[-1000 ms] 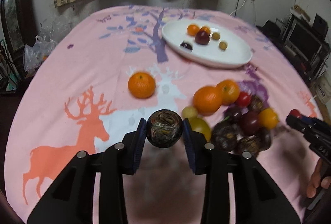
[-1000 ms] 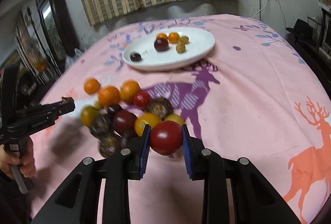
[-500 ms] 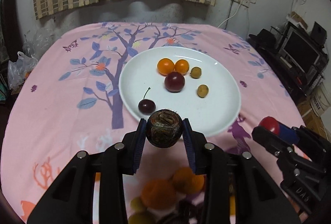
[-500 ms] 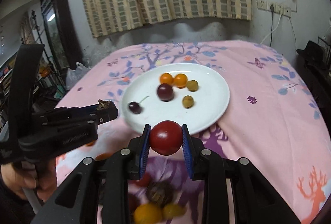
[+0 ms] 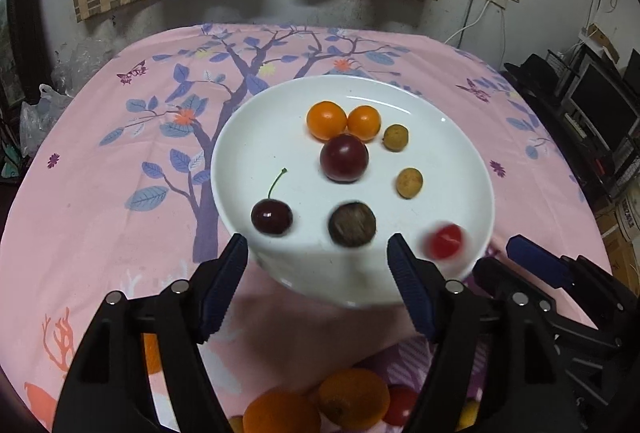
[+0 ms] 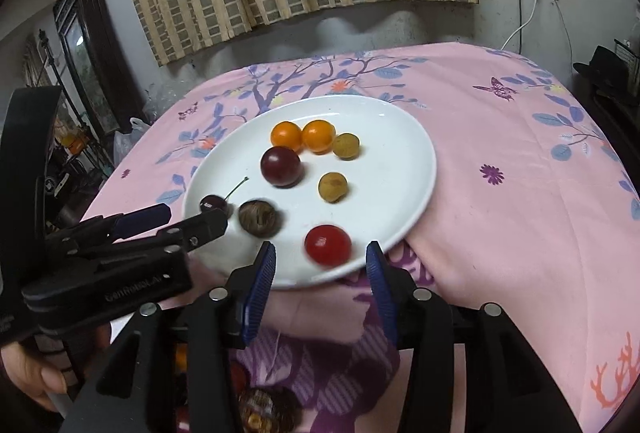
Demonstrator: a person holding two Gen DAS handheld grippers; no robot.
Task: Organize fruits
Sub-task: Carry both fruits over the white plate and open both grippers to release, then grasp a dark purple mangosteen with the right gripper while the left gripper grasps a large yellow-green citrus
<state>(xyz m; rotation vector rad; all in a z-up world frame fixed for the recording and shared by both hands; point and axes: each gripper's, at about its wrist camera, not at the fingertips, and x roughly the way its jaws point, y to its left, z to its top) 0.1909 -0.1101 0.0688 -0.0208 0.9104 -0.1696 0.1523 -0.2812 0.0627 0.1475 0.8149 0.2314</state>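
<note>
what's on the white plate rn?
On the white plate: two orange fruits, a dark plum, two small tan fruits, a stemmed cherry, a dark brown fruit and a blurred red tomato. Nothing visibly covered.

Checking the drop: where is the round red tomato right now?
In the right wrist view the round red tomato lies on the white plate's near edge, right of the brown mottled fruit.
</note>
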